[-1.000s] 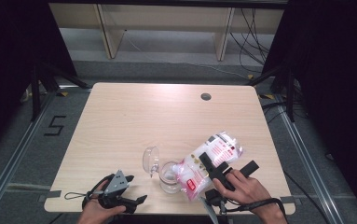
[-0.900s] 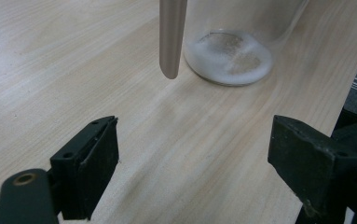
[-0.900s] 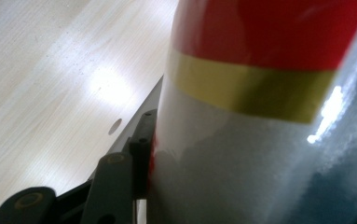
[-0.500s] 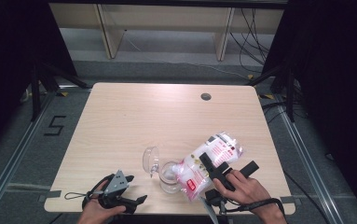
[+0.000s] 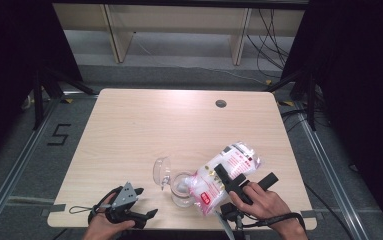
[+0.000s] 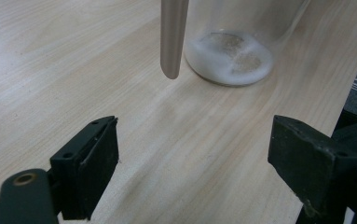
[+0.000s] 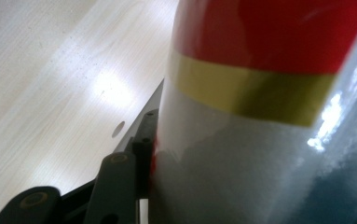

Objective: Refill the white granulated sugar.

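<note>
The plastic bag (image 5: 224, 175) of white grains, printed red and white, lies tilted in the lower right of the high view, its long axis running from upper right down to lower left, with its low end at the mouth of the glass jar (image 5: 181, 189). The jar stands upright near the table (image 5: 179, 125) front edge, a shallow layer of white grains on its bottom, its hinged lid (image 5: 161, 171) swung open to the left. The right gripper (image 5: 229, 181) pinches the bag's middle. The left gripper (image 5: 138, 203), at the lower left, is spread with nothing between its jaws.
</note>
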The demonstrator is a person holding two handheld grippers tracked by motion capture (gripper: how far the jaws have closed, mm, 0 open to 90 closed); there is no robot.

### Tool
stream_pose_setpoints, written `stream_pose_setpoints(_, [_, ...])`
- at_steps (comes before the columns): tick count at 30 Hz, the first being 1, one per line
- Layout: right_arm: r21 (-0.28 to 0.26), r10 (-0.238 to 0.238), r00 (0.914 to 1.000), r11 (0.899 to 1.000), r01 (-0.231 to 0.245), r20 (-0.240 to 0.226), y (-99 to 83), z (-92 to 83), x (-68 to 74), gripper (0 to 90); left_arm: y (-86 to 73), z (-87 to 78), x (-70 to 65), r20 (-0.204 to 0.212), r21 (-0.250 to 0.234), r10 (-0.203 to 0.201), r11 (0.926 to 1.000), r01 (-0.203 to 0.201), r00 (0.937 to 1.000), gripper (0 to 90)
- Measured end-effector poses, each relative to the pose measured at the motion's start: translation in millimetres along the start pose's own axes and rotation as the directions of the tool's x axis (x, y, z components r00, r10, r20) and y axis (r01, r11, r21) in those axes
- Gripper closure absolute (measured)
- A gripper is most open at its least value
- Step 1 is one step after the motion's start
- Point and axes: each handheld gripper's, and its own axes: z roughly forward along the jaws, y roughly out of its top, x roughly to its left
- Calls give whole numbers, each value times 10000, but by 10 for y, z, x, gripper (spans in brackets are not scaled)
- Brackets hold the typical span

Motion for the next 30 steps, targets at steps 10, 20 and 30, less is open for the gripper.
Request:
stream_pose_setpoints(10, [32,147,9999,9999,-147,80,-14,-2,2,579,-2,0,-11,-135,94,-181,9998,183,9997,159])
stream_pose_setpoints(20, [88,189,9996,9998,-191,207,-12,4,5,580,-5,17,-25,41,-169,-377,9991,377,9993,159])
stream_pose_setpoints(30, [183,-101,9995,9998,95,303,-18,-13,-19,580,-4,7,-18,-52,38,-243,9997,244,9997,159])
